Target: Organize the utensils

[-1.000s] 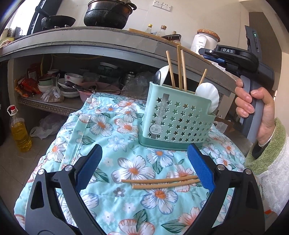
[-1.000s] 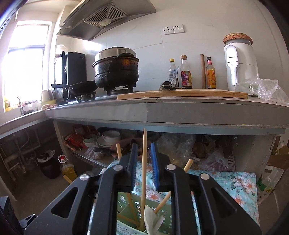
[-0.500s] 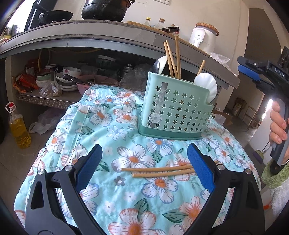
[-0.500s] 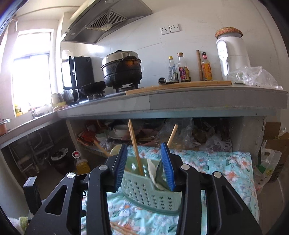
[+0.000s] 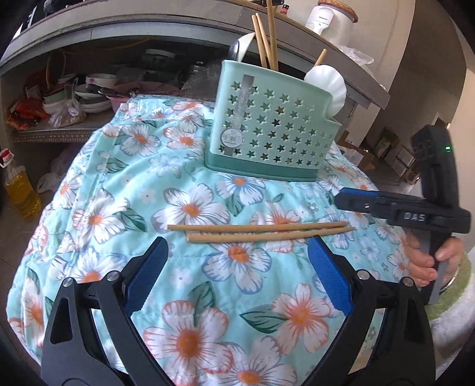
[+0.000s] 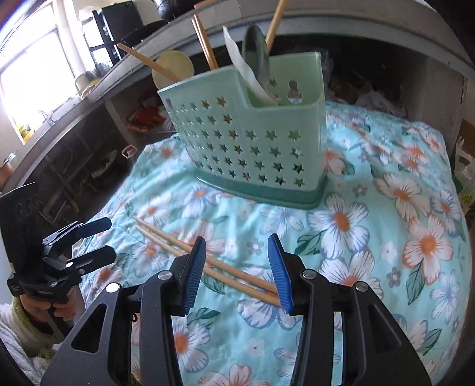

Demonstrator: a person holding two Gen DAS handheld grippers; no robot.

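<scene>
Two wooden chopsticks (image 5: 258, 232) (image 6: 166, 241) lie side by side on the floral cloth (image 5: 98, 219). Behind them stands a mint star-holed utensil holder (image 5: 268, 133) (image 6: 252, 139) with several chopsticks and spoons upright in it. My left gripper (image 5: 237, 268) (image 6: 102, 240) is open just short of the pair, with nothing between its pads. My right gripper (image 6: 237, 262) (image 5: 344, 199) hangs low over the pair's thick ends. Its jaws are opening; the chopsticks lie between the pads, which do not press on them.
A grey counter (image 5: 148, 20) runs behind, with bowls (image 5: 95, 86) and bags on the shelf under it. A white appliance (image 5: 332, 17) stands on the counter. An oil bottle (image 5: 20, 190) is on the floor at the left. A hand (image 5: 424, 261) holds the right gripper.
The right gripper's jaws widened, left the upright chopstick in the holder and dropped to the pair on the cloth. The left gripper tipped down and drew nearer the pair.
</scene>
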